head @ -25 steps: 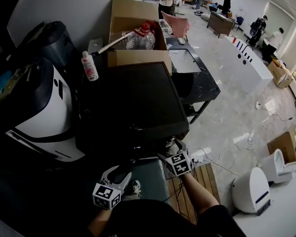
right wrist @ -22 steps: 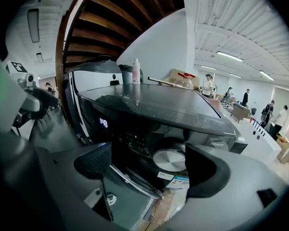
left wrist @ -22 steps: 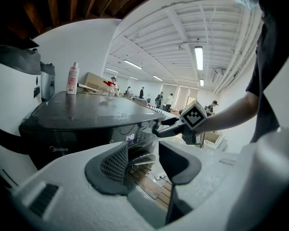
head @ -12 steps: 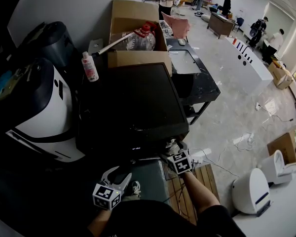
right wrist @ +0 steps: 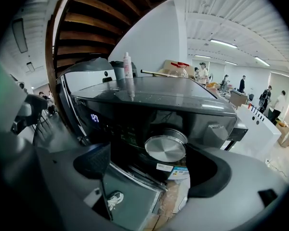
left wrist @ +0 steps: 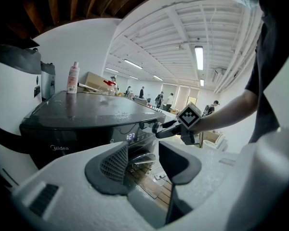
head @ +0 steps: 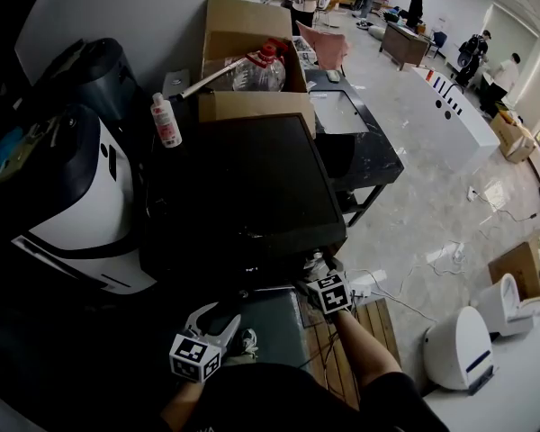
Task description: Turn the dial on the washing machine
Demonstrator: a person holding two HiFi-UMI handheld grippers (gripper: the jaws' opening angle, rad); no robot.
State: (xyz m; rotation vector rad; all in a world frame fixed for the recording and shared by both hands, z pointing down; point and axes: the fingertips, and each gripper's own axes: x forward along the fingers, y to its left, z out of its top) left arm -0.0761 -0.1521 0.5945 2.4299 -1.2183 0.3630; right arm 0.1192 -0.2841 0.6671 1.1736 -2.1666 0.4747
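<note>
Left gripper [left wrist: 142, 160], jaws apart and empty, in front of the dark grey washing machine [head: 243, 187]; behind the machine, a brown cardboard box [head: 243, 21] holds a clear red-capped plastic bottle [head: 256, 72]. Right gripper [right wrist: 154, 170], jaws spread either side of the round brushed-steel dial [right wrist: 166, 148] on the front panel; contact unclear, dial hidden in head view

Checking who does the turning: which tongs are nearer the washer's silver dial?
Right. The right tongs are open, just in front of the dial; the left tongs hang farther back, leftward.

Big open-plan test lab/workshop: cardboard boxes [head: 245, 23], desks [head: 400, 43], floor cables [head: 448, 251], ppl [head: 416, 5] at back, strip lights [left wrist: 199, 57]
</note>
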